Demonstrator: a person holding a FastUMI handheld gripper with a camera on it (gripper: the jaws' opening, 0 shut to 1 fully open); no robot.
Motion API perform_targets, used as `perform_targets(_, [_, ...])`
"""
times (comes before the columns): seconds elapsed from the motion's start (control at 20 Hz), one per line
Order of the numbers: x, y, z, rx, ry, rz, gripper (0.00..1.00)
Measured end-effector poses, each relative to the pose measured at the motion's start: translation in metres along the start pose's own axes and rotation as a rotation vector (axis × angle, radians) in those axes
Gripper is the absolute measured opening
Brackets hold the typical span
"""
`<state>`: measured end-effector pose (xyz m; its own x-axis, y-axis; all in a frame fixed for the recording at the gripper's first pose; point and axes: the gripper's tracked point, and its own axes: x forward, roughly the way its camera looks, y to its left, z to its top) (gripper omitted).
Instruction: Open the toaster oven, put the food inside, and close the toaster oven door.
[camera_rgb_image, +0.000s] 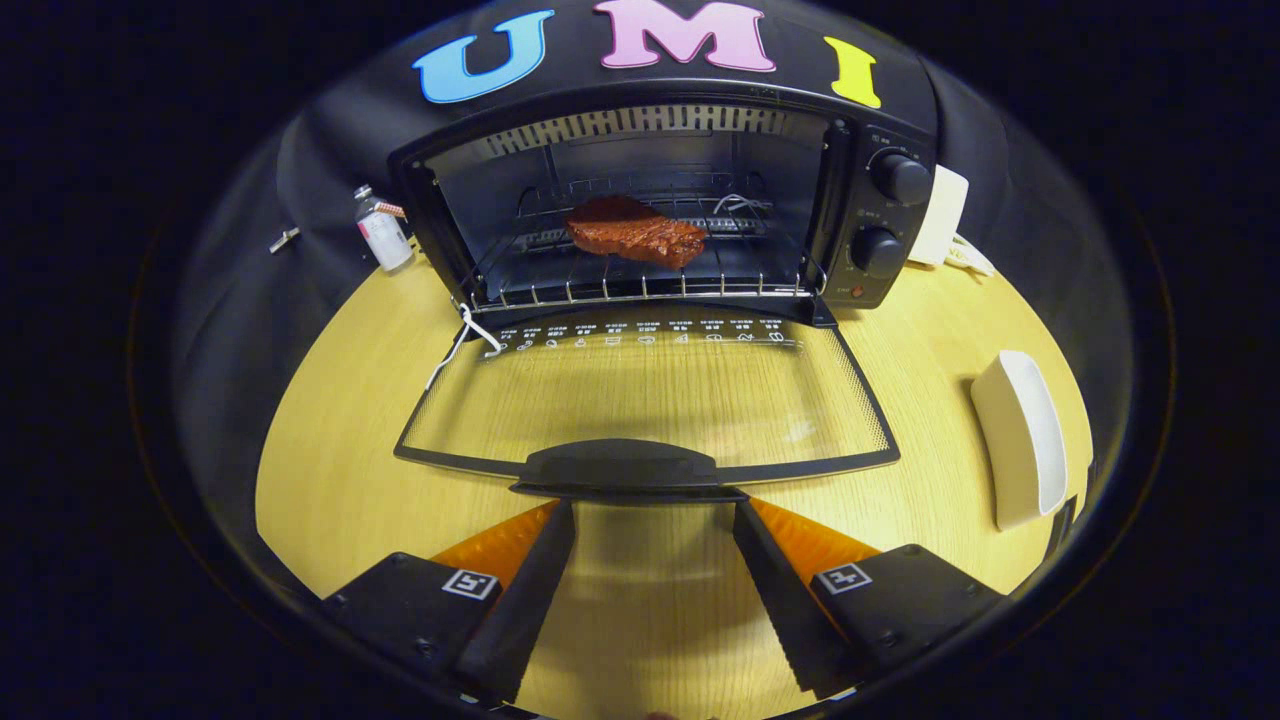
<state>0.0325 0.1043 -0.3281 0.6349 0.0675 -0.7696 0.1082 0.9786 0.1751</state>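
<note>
A black toaster oven (880, 215) stands at the back of the wooden table with its glass door (650, 395) folded down flat toward me. A brown piece of meat (635, 232) lies on the wire rack (640, 285) inside the oven. The door's black handle (620, 465) sits just ahead of my fingertips. My gripper (655, 505) is open, with nothing between its fingers, and its tips reach to just under the handle's near edge.
A white rectangular dish (1020, 435) lies on the table to the right of the door. A small bottle (382, 232) stands left of the oven. A white plug block (942, 215) and cord sit at the oven's right side. A thin cord (462, 345) hangs off the door's left hinge.
</note>
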Motion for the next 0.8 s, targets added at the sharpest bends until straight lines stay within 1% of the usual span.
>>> perform_targets(0.2, [-0.025,0.003,0.027,-0.02,-0.062,0.006,0.99])
perform_targets(0.45, [-0.05,0.009,0.086,-0.013,-0.19,0.06,0.99])
perform_targets(0.6, [-0.055,0.012,0.129,-0.022,-0.282,0.068,0.99])
perform_targets(0.7, [-0.054,0.012,0.15,-0.023,-0.3,0.064,0.99])
perform_targets(0.8, [-0.063,0.016,0.17,-0.024,-0.34,0.074,0.99])
